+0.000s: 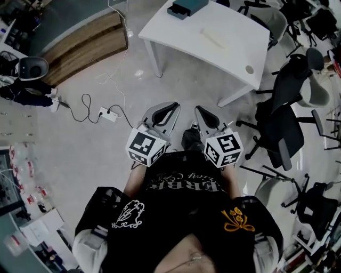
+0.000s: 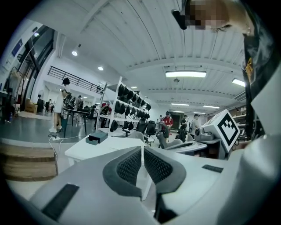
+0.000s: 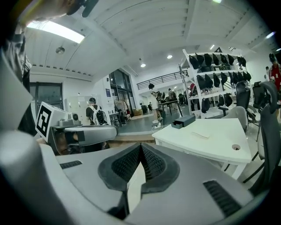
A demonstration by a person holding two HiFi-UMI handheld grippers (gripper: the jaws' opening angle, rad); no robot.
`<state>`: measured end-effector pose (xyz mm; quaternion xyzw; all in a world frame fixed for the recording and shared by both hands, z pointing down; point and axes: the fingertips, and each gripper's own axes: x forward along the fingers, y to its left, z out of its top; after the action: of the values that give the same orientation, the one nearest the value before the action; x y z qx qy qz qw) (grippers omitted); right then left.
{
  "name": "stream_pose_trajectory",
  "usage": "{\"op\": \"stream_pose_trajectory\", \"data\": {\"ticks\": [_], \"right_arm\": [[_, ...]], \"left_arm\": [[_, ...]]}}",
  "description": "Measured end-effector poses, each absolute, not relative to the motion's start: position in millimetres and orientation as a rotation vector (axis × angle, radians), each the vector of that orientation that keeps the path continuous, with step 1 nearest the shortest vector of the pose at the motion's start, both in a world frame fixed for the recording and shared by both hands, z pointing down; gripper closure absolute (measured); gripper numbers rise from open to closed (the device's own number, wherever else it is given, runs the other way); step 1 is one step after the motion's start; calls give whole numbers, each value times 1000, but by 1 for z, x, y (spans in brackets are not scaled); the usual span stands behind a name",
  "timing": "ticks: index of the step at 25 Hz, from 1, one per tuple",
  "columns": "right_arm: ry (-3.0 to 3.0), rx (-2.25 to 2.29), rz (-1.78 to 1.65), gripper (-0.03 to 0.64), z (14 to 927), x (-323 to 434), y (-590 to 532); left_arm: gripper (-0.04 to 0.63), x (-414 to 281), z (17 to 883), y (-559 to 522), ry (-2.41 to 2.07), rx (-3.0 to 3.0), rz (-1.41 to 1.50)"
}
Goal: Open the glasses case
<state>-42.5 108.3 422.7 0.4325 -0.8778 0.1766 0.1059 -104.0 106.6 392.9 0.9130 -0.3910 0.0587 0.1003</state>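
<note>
Person stands on the grey floor, black printed shirt (image 1: 181, 213) at the bottom of the head view. Both grippers are held close in front of the torso, side by side, pointing toward a white table (image 1: 234, 32).

Left gripper (image 1: 171, 105): in its own view the ribbed pads (image 2: 131, 165) meet at the tips, jaws closed, nothing between them.

Right gripper (image 1: 200, 110): the same, with pads (image 3: 153, 161) pressed together at the tips and empty.

Each gripper's marker cube shows at the edge of the other's view.

On the table, well apart from both grippers:
- a dark box (image 1: 186, 7) near the far edge, also seen from the left gripper view (image 2: 96, 138) and the right gripper view (image 3: 183, 121);
- a pale oblong item (image 1: 216, 38) nearer the table's middle.

I cannot tell which of the two is the glasses case. Neither gripper touches either one.

Surroundings:
- black office chairs (image 1: 282, 122) to the right of the table;
- a power strip (image 1: 108, 113) with a cable on the floor to the left;
- a wooden platform (image 1: 85, 45) beyond it;
- white shelving with dark bags (image 2: 127, 105) behind the table.
</note>
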Motion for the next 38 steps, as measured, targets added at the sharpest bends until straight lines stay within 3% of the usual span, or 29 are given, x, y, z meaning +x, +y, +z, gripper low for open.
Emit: {"op": "stream_pose_trajectory", "data": {"ticks": [18,38], "right_arm": [[-2587,1234,451,601,423,100,-65],[-2627,1177,564,601,449,118,-110]], "left_arm": [[563,35,383,-59,-1215,2682,236],[561,52,402,-99,-1300,2604,373]]}}
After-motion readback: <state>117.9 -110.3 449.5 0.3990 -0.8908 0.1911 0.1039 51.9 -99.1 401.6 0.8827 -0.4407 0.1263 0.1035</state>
